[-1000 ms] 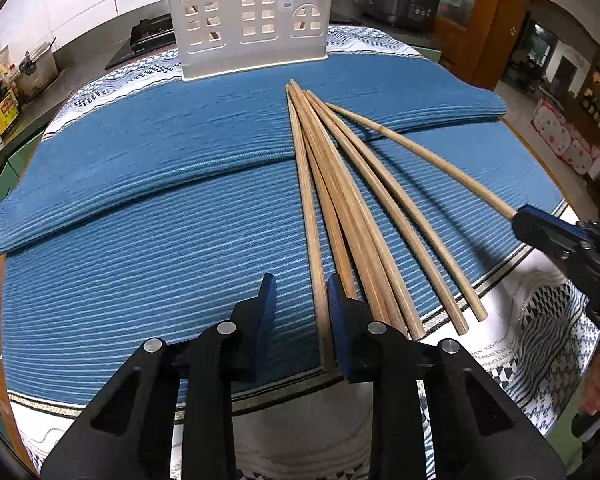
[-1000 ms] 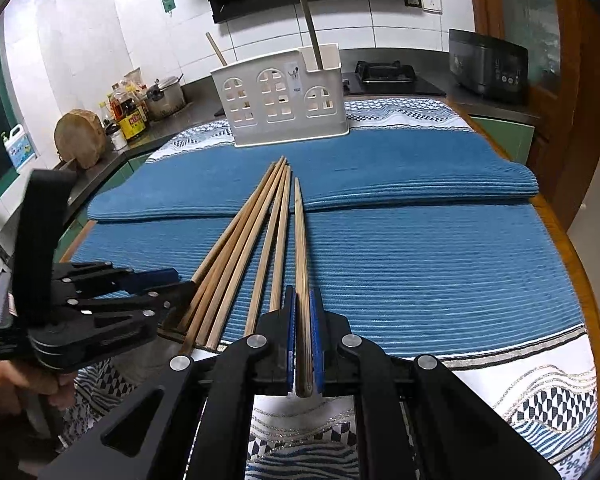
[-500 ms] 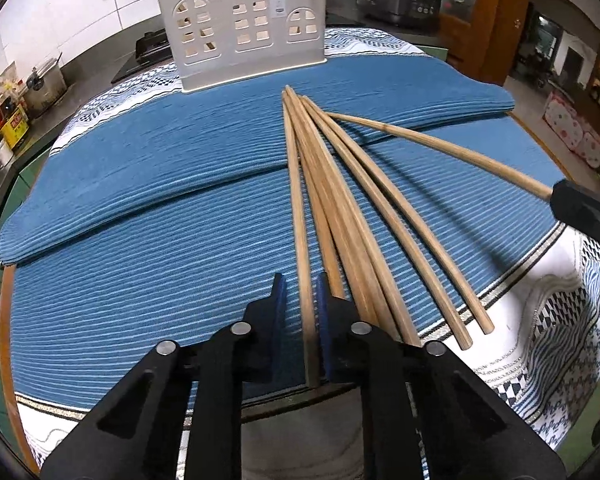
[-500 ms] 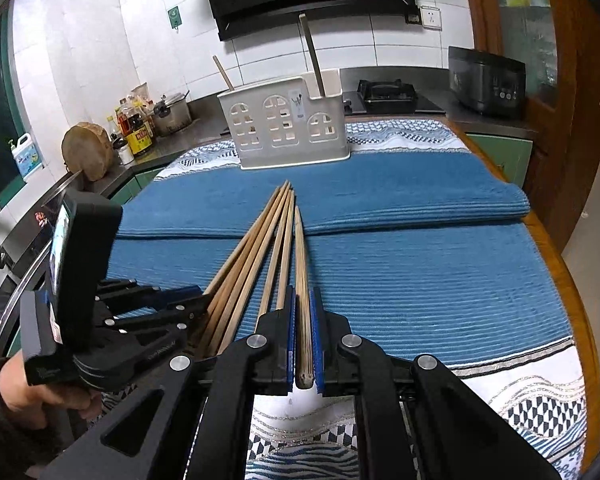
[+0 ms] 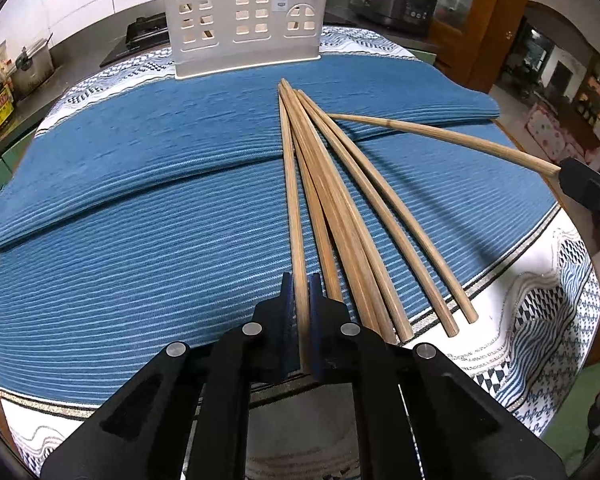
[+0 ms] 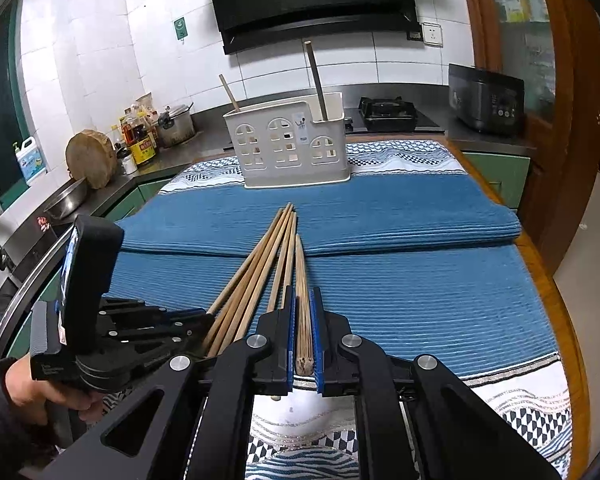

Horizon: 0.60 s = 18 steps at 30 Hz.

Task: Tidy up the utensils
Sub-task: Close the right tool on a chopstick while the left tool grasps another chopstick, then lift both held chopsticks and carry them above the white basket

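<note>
My left jaws (image 5: 300, 300), spread a second ago, are now pinching the near end of the leftmost chopstick (image 5: 291, 208), while my right jaws (image 6: 304, 320) are keeping their pinch on another chopstick (image 6: 301, 276) and holding it lifted clear of the blue mat (image 6: 420, 280). The remaining chopsticks (image 5: 364, 220) are lying fanned on the mat on the bench, and with a stick in each hand I am judging both ready to carry to the white holder (image 6: 292, 144) standing at the far edge

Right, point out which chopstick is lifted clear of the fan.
The chopstick splayed far right, clamped in the right hand-held gripper; its near end is raised. The others lie on the blue mat.
</note>
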{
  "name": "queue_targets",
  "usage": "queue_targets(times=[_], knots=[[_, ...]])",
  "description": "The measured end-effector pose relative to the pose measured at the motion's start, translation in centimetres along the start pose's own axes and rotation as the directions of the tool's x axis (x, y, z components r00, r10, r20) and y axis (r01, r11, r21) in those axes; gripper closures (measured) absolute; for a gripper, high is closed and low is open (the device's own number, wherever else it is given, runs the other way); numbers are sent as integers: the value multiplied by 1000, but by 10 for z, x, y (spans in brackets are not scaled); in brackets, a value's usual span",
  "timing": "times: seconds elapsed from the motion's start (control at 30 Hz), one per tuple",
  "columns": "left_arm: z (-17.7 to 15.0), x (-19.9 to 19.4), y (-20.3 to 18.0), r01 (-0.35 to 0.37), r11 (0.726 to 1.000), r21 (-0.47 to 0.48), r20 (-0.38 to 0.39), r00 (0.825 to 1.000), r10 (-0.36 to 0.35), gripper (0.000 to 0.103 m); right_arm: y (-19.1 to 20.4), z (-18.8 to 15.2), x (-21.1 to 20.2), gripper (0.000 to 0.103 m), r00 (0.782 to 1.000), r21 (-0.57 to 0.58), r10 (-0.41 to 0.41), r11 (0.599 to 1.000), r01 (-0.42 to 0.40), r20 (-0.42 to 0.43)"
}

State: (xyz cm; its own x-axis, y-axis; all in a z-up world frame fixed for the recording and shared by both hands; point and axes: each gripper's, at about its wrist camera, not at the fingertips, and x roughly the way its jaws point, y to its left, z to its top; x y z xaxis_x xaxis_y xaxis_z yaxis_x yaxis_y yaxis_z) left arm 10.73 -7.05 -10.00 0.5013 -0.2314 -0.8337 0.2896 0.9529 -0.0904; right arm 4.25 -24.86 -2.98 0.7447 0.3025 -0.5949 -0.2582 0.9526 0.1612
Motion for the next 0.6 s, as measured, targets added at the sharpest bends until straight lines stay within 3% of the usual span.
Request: queue_targets(times=[0.37, 0.47, 0.6], knots=[[17, 5, 0, 32, 997, 73, -127, 992, -22, 96, 1, 3, -3, 96, 1000, -8, -1, 1000, 1, 17], [20, 4, 3, 18, 997, 80, -113, 994, -9, 97, -1, 4, -5, 96, 1000, -5, -1, 1000, 1, 22], [21, -12, 14, 52, 998, 25, -48, 998, -51, 97, -2, 7, -8, 96, 999, -11, -1, 1000, 1, 32]])
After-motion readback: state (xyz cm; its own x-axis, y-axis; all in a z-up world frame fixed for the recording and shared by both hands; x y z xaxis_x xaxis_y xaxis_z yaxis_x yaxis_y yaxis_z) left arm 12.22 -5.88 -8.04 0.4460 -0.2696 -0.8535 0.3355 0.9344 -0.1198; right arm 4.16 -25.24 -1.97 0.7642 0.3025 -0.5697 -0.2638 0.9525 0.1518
